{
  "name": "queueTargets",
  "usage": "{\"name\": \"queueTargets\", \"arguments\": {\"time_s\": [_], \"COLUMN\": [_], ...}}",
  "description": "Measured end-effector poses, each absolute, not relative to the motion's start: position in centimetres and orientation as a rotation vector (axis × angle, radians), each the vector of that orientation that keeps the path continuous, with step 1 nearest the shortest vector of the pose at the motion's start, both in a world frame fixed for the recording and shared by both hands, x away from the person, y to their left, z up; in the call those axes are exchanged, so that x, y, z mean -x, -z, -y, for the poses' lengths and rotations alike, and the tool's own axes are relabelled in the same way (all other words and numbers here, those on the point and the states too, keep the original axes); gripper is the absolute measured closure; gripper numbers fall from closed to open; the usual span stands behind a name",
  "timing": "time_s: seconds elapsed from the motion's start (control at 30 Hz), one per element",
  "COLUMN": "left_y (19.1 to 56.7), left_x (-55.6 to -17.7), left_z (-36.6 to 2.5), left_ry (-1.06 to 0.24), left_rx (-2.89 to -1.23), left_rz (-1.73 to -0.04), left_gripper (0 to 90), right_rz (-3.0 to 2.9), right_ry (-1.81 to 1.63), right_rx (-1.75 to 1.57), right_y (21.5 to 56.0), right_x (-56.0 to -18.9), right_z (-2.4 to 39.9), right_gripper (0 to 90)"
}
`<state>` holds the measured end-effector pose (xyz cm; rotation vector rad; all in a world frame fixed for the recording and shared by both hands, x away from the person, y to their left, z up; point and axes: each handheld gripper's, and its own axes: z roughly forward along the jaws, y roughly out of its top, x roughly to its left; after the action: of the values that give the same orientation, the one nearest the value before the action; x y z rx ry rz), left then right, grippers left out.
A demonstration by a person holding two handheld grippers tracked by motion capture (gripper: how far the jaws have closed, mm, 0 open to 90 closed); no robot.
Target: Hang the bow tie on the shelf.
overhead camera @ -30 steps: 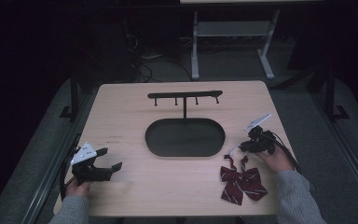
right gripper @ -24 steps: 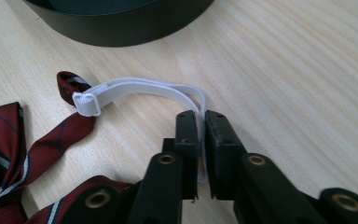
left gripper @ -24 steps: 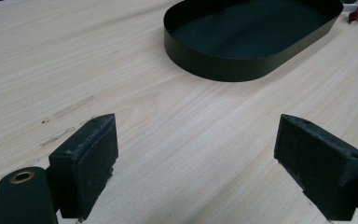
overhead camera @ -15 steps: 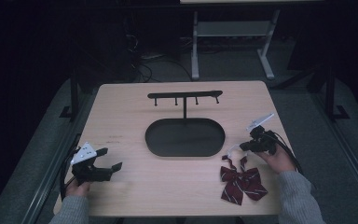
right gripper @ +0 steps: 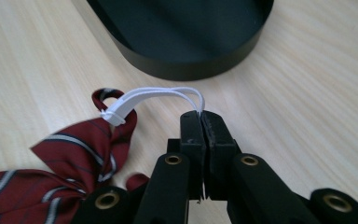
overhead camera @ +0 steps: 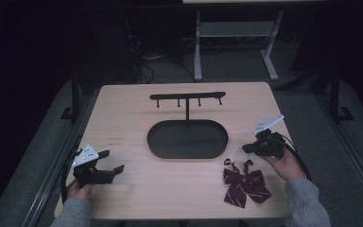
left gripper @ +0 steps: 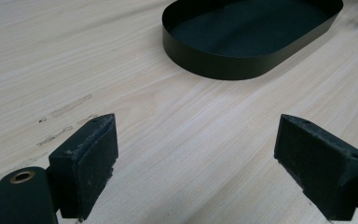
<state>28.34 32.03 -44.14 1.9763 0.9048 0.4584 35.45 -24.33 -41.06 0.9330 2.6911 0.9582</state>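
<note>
The dark red bow tie with thin pale stripes [overhead camera: 245, 183] lies on the light wooden table [overhead camera: 170, 198] near its front right corner, just in front of the black oval metal tray [overhead camera: 187, 139] and a little to its right. A thin white elastic loop [right gripper: 161, 95] is fastened to the knot of the bow. The right gripper view shows what the high view leaves too small to read: the loop arches up from the knot and both its strands enter the tips of the right gripper [right gripper: 200, 114], whose jaws are pressed together and pinch the elastic. That view also shows the near wall of the tray just beyond the loop. The jaws have just been closing, with the elastic between them.

In the high view the right gripper [overhead camera: 246, 148] sits just above the bow, held by the person's right hand [overhead camera: 283, 163] in a grey sleeve.

The left gripper [overhead camera: 112, 161] rests near the front left corner of the table, well apart from the bow. The left gripper view shows its jaws spread wide over bare wood, with nothing between them, and the tray farther off.

Beyond the tray, a black post carries a black crossbar with small hanging pegs [overhead camera: 187, 97], seen in the high view.
</note>
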Motion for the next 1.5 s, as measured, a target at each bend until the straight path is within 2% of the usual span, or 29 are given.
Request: {"name": "queueTargets", "arguments": {"time_s": [0.63,1.5], "left_y": [44.2,44.2], "left_x": [-28.4,-28.4], "left_z": [-31.9,-32.0], "left_ry": [-0.459,-0.464], "left_rx": [-1.983,-1.972], "left_rz": [-0.903,-0.905], "left_gripper": [13.0,13.0], "right_rz": [-2.605,-2.585], "right_ry": [-1.106,-1.155], "right_rx": [-0.838,-0.700], "right_y": [37.8,33.5], "right_x": [-33.3,-34.2], "right_z": [22.9,19.3], "right_gripper": [87.6,87.6]}}
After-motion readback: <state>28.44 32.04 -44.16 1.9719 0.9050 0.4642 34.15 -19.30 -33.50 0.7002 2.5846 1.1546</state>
